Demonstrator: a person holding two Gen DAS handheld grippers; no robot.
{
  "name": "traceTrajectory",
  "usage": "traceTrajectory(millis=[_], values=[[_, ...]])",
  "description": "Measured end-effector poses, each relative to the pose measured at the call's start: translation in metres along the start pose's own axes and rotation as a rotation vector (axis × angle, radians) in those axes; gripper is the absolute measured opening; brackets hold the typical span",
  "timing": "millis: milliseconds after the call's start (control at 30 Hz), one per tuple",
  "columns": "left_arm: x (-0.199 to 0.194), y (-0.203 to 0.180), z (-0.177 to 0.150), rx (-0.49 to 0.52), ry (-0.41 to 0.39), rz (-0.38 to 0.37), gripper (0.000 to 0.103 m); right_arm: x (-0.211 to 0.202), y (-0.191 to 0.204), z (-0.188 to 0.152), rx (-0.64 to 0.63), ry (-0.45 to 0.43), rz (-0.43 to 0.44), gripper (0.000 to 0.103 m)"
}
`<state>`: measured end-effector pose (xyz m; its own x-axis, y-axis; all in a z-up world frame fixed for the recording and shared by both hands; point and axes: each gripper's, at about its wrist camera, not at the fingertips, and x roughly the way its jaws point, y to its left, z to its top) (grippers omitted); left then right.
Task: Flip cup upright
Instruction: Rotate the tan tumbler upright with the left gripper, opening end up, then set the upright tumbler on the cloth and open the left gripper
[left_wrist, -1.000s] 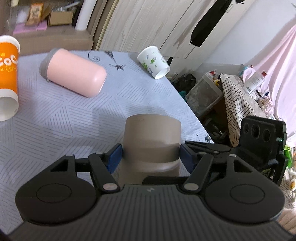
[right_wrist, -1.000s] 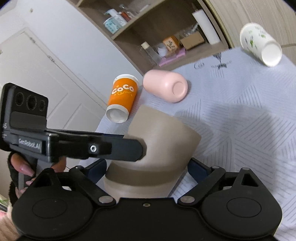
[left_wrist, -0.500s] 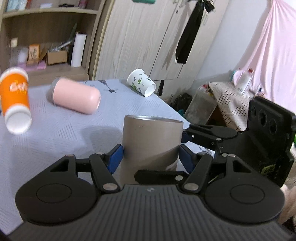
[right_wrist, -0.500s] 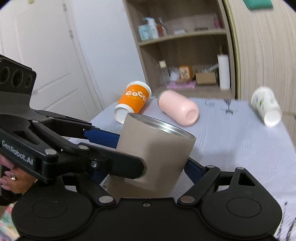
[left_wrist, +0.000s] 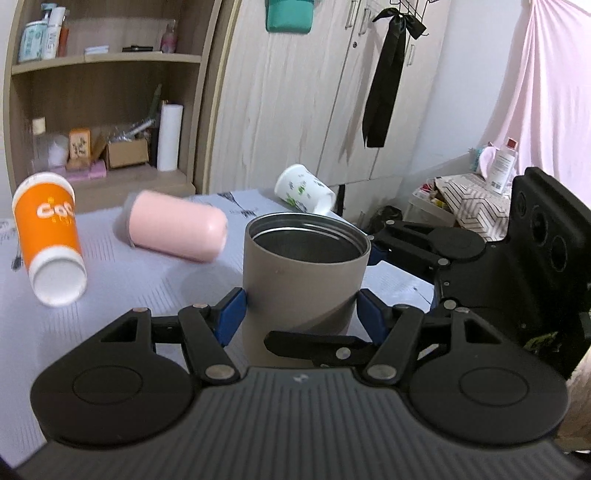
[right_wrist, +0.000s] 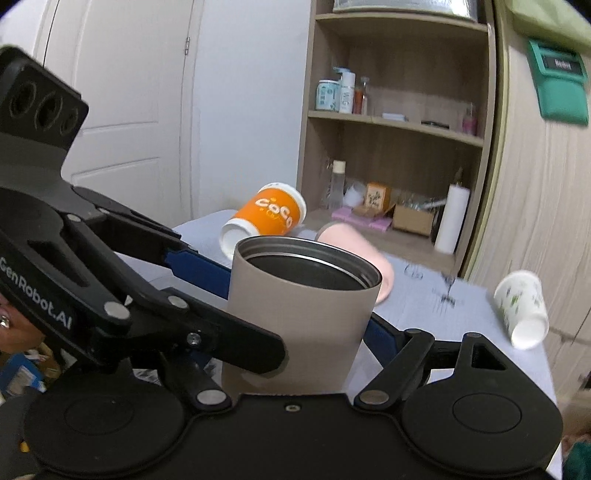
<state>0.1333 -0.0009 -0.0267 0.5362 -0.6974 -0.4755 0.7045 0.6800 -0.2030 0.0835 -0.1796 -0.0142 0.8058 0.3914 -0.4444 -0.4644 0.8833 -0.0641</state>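
A taupe metal cup (left_wrist: 303, 280) with a steel inside stands mouth-up, close to upright, between the blue pads of my left gripper (left_wrist: 301, 314), which is shut on its lower body. My right gripper (right_wrist: 295, 317) is shut on the same cup (right_wrist: 299, 332) from the other side. Each gripper shows in the other's view: the right one at the right of the left wrist view (left_wrist: 480, 266), the left one at the left of the right wrist view (right_wrist: 110, 295). The cup's base is hidden behind the gripper bodies.
On the pale patterned tablecloth (left_wrist: 110, 280) lie an orange paper cup (left_wrist: 48, 236), a pink cup (left_wrist: 173, 229) and a white printed paper cup (left_wrist: 304, 188), all on their sides. A shelf unit (left_wrist: 103, 110) and wardrobe stand behind. Clutter lies past the table's right edge.
Both grippers have rotated the taupe cup from mouth-down, base showing, to mouth-up with its open rim on top. Both grips have stayed shut.
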Motion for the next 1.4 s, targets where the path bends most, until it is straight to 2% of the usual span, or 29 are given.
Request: traceTrajectory(millis=[200,267,367,467,967,1000,1067,1267,1400], values=[[0.016,0.014,0.010,0.030,-0.049,-0.001,0.065,0.019,-0.020,0.009,-0.022,-0.042,0.000,0.085],[0.024,0.013,0.012,0.066,-0.035,0.014,0.065,0.024,-0.019,0.009,-0.070,-0.058,-0.025,0.085],[0.033,0.010,0.012,0.108,-0.025,0.030,0.065,0.033,-0.016,0.009,-0.135,-0.035,-0.071,0.085],[0.036,0.009,0.011,0.117,-0.025,0.035,0.065,0.037,-0.013,0.005,-0.181,-0.033,-0.105,0.085],[0.044,0.006,0.015,0.077,-0.006,0.049,0.065,0.042,-0.027,0.000,-0.111,-0.034,-0.089,0.085],[0.043,0.006,0.015,0.065,-0.011,0.055,0.067,0.042,-0.028,0.001,-0.102,-0.031,-0.094,0.086],[0.039,0.005,0.014,0.059,-0.030,0.071,0.070,0.043,-0.027,0.002,-0.078,-0.015,-0.121,0.094],[0.021,0.000,0.009,-0.001,-0.071,0.089,0.073,0.025,-0.022,-0.002,-0.068,-0.032,-0.130,0.094],[0.004,-0.013,0.006,0.009,-0.096,0.147,0.073,0.012,-0.019,-0.002,-0.054,-0.030,-0.146,0.094]])
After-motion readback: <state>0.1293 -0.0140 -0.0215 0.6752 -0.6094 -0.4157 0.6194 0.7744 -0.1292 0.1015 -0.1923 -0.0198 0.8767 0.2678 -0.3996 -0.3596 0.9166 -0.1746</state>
